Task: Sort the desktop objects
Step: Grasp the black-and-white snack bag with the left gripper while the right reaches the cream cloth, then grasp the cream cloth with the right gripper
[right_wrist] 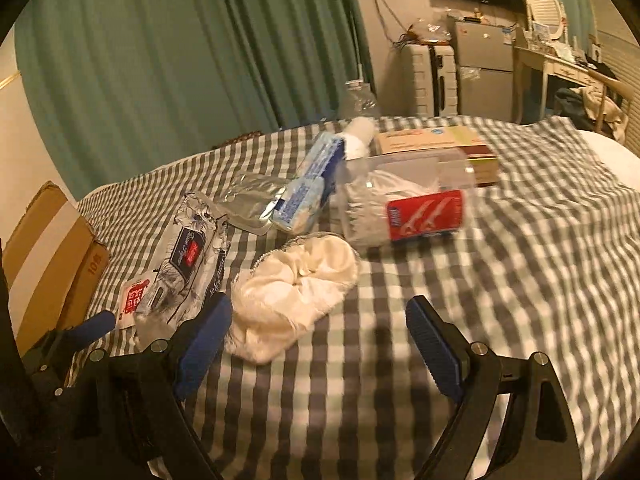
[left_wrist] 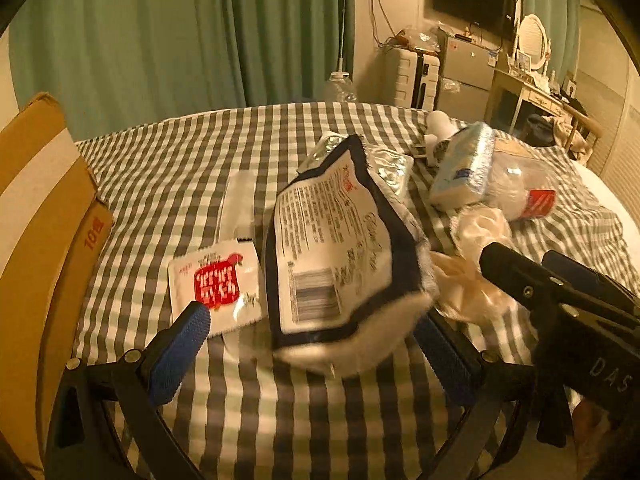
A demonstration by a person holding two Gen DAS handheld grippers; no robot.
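Partly legible only: the lower edge of the dark-bordered wipes pack (left_wrist: 340,260) is smeared by motion blur, and its near right corner covers the tip of one pad of my left tongs (left_wrist: 312,318), so I cannot tell whether that pad touches it. The other pad stands clearly apart from the pack. I read the left tongs as released, spread wide with the pack between the fingers, barcode side up in the left wrist view. A red-and-white sachet (left_wrist: 216,284) lies flat just beside the pack, near the left pad. A clear sleeve (left_wrist: 240,200) beyond it is hard to make out.

My right tongs (right_wrist: 320,344) are likewise released, with only checked cloth between the fingers. A crumpled cream cloth (right_wrist: 296,292) lies just ahead, near their left finger. Farther on rests a clear bottle (right_wrist: 408,208) with a red label, on its side. A blue-and-white pack (right_wrist: 308,196) and a foil pouch (right_wrist: 248,204) lie to its left, and a flat carton (right_wrist: 440,140) lies behind it.

All items rest on a grey-and-white checked sheet (right_wrist: 520,280). A cardboard box (left_wrist: 40,220) is cut off at the left edge. Behind hang green curtains (left_wrist: 160,32). A wall screen (left_wrist: 472,0), a small fridge (left_wrist: 468,68), a pale suitcase (left_wrist: 412,76) and an oval mirror (left_wrist: 532,40) fill the far corner.
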